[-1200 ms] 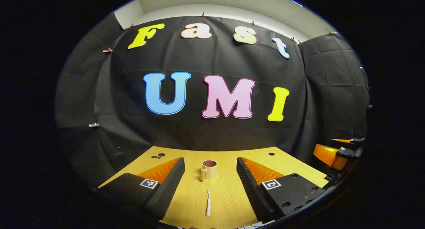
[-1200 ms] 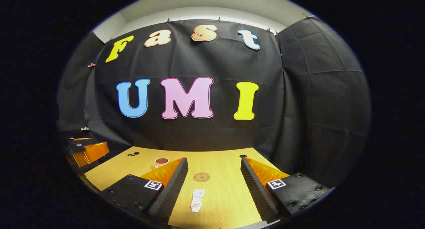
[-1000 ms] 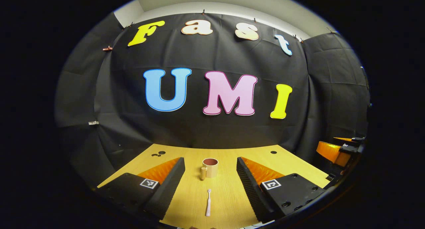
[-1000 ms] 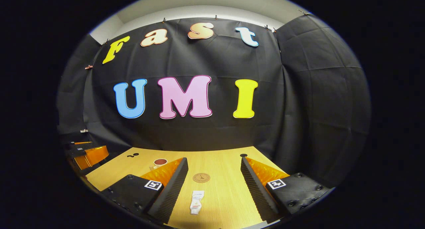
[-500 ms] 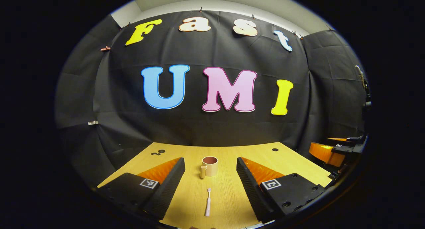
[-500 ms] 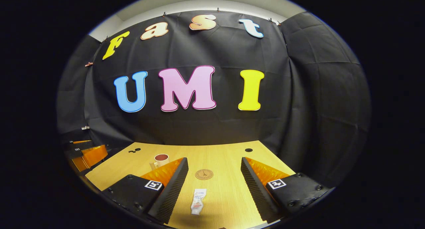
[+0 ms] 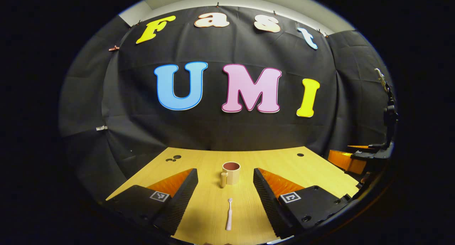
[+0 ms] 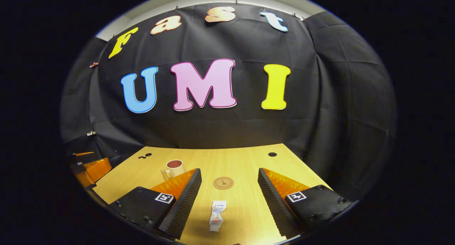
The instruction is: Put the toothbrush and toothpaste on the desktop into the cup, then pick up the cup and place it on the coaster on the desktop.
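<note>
A pale toothbrush (image 7: 229, 214) lies lengthwise on the wooden desk, between the fingers of my open left gripper (image 7: 224, 184). Beyond it stands a beige cup (image 7: 231, 172) with a reddish inside and its handle toward me. In the right gripper view, a small white toothpaste tube (image 8: 217, 211) lies between the fingers of my open right gripper (image 8: 229, 184). A round brown coaster (image 8: 223, 182) sits just past the tube. The cup (image 8: 174, 168) stands to the left, partly behind the left finger. Neither gripper touches anything.
The wooden desk (image 7: 284, 163) has small dark holes near its back corners (image 8: 272, 154). Black cloth closes the back and sides. The other gripper (image 7: 352, 159) shows at the right edge of the left gripper view, and at the left edge (image 8: 89, 166) of the right gripper view.
Both views have tipped down and moved forward a little, so more of the desk shows. The toothbrush, cup, tube and coaster lie where they were. Both grippers stay open.
</note>
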Action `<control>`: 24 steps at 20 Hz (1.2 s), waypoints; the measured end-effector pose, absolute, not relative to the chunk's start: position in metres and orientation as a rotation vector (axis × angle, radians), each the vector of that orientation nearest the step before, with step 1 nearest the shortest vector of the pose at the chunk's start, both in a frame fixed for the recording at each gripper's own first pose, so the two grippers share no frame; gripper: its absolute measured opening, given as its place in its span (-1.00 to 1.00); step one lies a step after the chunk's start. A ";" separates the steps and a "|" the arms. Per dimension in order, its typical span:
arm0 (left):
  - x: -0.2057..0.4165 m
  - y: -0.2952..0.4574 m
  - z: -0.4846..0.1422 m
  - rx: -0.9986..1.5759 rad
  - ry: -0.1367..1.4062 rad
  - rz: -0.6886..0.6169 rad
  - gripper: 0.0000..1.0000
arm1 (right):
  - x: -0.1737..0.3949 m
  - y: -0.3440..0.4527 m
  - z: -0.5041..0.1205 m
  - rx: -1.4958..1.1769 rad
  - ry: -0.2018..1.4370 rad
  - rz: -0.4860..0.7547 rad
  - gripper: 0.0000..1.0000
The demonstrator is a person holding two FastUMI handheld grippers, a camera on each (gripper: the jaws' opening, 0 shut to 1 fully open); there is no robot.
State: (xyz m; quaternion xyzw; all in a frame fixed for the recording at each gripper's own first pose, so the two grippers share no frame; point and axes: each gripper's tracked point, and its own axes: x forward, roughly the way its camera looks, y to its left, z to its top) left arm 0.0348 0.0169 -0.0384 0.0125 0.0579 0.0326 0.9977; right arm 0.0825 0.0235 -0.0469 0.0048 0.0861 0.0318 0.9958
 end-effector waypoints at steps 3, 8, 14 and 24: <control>0.035 0.027 -0.048 0.011 0.142 0.093 0.94 | 0.095 0.034 -0.060 0.009 0.214 0.083 0.95; 0.038 0.043 -0.064 0.003 0.187 0.143 0.94 | 0.118 0.043 -0.092 -0.002 0.314 0.102 0.96; 0.044 0.063 -0.078 0.008 0.232 0.222 0.94 | 0.136 0.056 -0.145 -0.009 0.460 0.136 0.96; 0.043 0.057 -0.116 -0.008 0.360 0.304 0.95 | 0.135 0.062 -0.255 -0.078 0.744 0.188 0.96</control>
